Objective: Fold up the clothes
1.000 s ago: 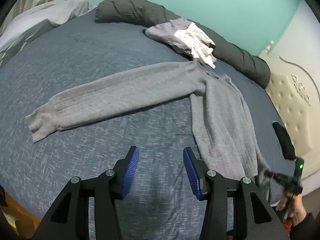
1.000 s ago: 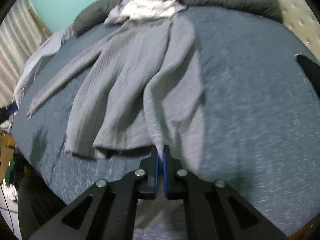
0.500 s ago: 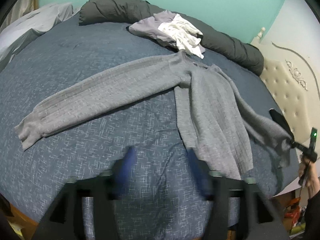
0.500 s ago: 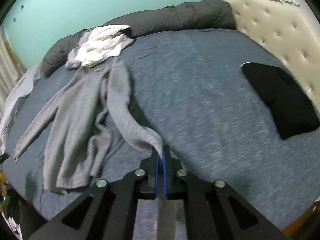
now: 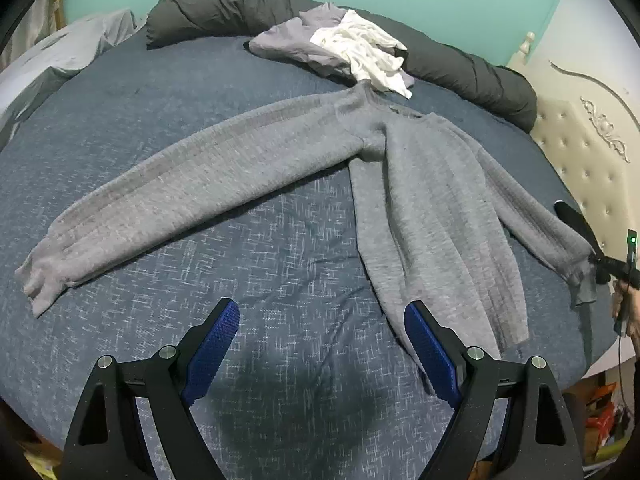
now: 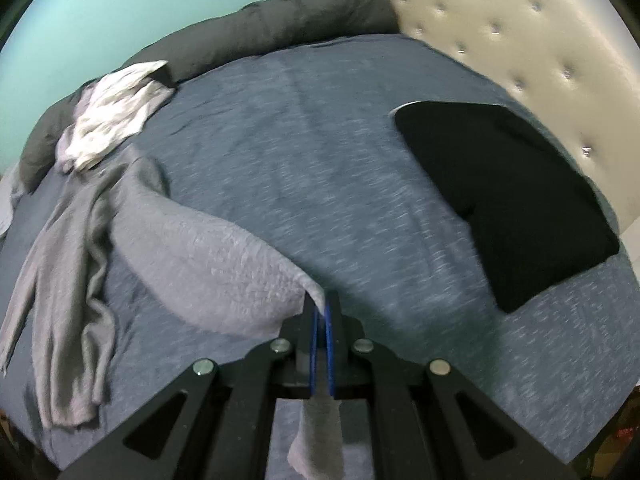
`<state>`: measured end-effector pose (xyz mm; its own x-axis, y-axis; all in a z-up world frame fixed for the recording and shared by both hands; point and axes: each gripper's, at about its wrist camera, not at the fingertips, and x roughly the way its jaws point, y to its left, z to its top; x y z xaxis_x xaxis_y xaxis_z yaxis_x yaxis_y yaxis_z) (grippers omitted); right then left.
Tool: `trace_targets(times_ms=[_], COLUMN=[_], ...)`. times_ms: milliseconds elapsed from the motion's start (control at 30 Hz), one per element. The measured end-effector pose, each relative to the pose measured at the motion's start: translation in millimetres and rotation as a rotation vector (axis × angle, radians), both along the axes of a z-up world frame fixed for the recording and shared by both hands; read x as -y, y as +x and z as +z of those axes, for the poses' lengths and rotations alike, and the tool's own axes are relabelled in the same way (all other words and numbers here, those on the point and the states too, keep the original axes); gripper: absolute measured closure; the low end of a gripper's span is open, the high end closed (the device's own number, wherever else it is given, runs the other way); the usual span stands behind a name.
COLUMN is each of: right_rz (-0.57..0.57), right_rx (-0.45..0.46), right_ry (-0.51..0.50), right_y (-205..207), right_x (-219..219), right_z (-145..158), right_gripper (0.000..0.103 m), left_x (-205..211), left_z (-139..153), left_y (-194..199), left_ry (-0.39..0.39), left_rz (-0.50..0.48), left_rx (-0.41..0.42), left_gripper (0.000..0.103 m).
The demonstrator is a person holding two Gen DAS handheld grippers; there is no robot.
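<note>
Grey sweater [image 5: 420, 184] sleeve clamped in right gripper [image 6: 322, 312]; seemingly taut.

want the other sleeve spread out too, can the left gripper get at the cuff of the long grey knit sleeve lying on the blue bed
Probably yes: the left gripper is empty, its jaws opening, and only bare blue bedsheet separates it from the grey sleeve cuff.
</note>
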<state>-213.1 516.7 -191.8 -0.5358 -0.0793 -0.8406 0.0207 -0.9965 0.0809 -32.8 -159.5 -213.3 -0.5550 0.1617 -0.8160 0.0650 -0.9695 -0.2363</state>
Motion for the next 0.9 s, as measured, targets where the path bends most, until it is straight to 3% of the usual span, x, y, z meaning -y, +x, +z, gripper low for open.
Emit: trace_targets(times_ms=[133, 333, 433, 467, 500, 667, 900], right_rz=[-0.064, -0.106, -0.141, -0.143, -0.139, -0.044, 0.151], right_rx=[-0.038, -0.069, -0.121, -0.141, -0.164, -0.168, -0.125], right_ry=[0.038, 0.129, 0.133, 0.126, 0.114, 0.004, -0.073], right_y=[-17, -24, -16, -11, -4, 15, 45], right_x=[-20, -16, -12, -10, -7, 22, 97], right_z=[8, 11, 22, 27, 34, 49, 36], right_gripper=[0.1, 0.098, 0.08, 0.069, 0.066, 0.066, 0.066], left_x=[-4, -17, -22, -23, -24, -31, -50], left_z=[-11, -26, -29, -29, -30, -29, -37], left_y=[-7, -16, -19, -20, -21, -23, -26], left_ry=[-0.01, -0.014, -0.005, -0.001, 0.002, 0.01, 0.043], left_rz=[0.002, -0.022, -0.038, -0.044, -0.05, -0.069, -0.117], left_rx=[0.014, 0.043, 0.053, 0.057, 0.061, 0.06, 0.078], left_gripper=[0.015, 0.015, 0.014, 0.011, 0.01, 0.005, 0.004])
